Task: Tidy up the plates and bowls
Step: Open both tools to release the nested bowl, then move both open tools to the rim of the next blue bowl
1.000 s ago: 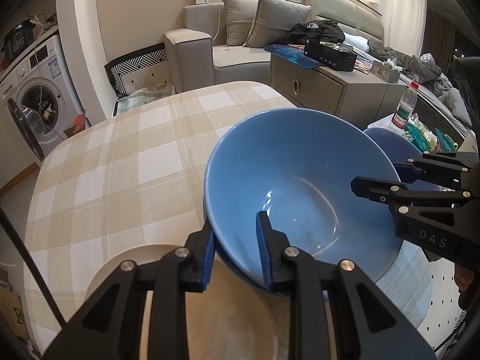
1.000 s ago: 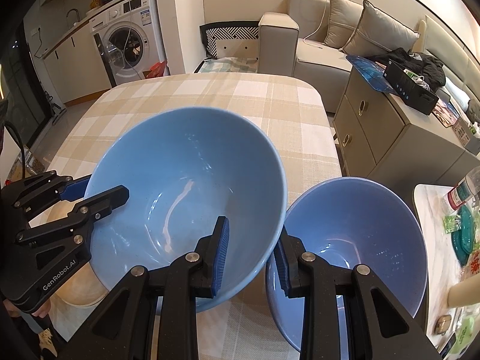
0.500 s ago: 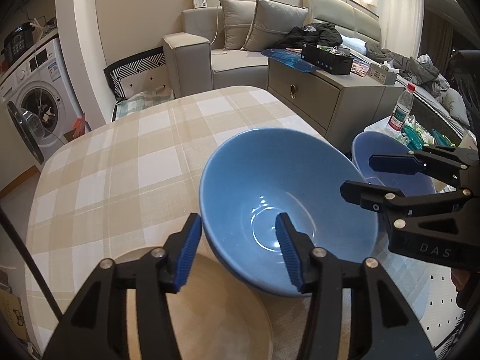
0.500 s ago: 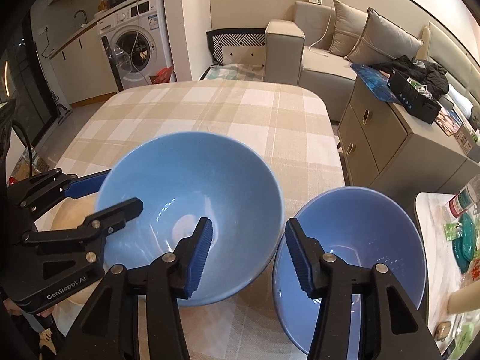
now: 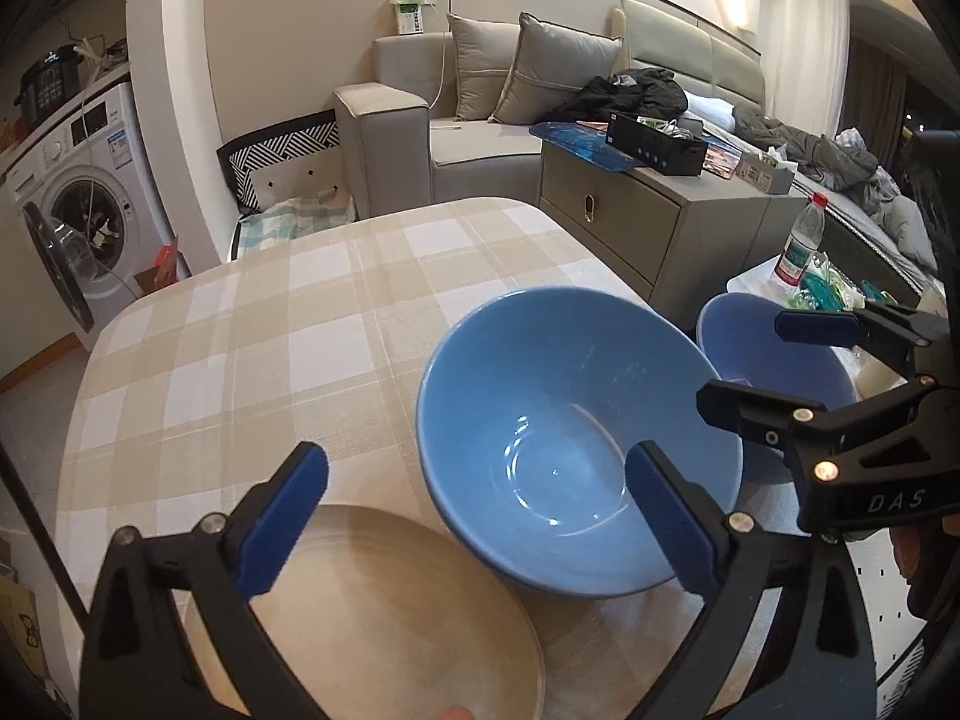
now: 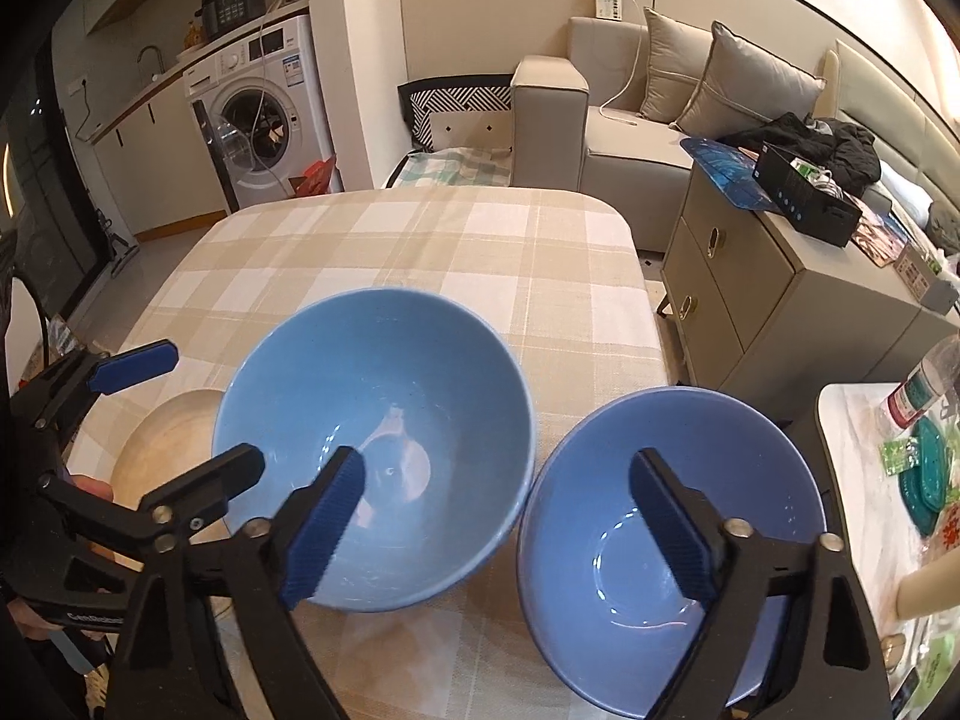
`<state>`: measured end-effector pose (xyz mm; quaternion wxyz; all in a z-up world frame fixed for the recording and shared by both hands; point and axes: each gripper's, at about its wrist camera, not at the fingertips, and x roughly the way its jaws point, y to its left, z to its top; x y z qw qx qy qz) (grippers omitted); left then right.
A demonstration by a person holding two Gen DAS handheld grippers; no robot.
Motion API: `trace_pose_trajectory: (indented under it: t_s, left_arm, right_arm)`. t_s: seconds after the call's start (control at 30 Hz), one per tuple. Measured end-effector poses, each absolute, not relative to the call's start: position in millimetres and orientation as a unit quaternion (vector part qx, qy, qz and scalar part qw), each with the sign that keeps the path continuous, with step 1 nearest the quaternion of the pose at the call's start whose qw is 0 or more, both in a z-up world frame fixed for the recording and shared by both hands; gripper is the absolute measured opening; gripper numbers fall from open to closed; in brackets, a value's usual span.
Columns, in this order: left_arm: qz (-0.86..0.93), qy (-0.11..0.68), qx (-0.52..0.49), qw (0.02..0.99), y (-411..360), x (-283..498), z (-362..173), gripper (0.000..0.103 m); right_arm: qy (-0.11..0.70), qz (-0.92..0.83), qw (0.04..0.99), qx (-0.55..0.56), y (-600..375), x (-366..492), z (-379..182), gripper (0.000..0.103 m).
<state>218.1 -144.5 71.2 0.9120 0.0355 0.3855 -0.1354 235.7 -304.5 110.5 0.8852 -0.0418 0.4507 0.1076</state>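
Between both sets of spread fingers, the large bowl (image 5: 576, 450) rests on the table (image 5: 300, 324); left gripper (image 5: 480, 516) and right gripper (image 6: 498, 516) have just been opening, nothing gripped.

Dim warm light, fisheye-warped edges

The left camera sits just behind its gripper and looks down and forward, close over the plate (image 5: 384, 612) and big bowl (image 5: 576, 438). The right camera sits behind its gripper, close over both bowls. Both views share the big bowl, the checked table (image 6: 420, 240) and the sofa (image 5: 480, 138) far behind.
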Motion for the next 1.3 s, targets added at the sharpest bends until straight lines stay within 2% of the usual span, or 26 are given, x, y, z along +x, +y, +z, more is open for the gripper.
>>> trace_pose_trajectory:
  t_s: [0.07, 0.4, 1.3]
  left_arm:
    - [-0.137, 0.383, 0.034, 0.913, -144.0, 217.8, 72.6, 0.103]
    - [-0.146, 0.371, 0.033, 0.917, -148.4, 213.3, 84.3, 0.103]
    - [-0.189, 0.35, 0.061, 0.916, -197.7, 208.6, 110.1, 0.103]
  right_arm:
    - [0.45, 0.107, 0.886, -0.041, -305.7, 234.6, 111.6, 0.097]
    - [0.442, 0.105, 0.89, -0.037, -311.2, 230.3, 117.6, 0.102]
    - [0.411, 0.068, 0.909, 0.004, -375.5, 202.3, 149.8, 0.102]
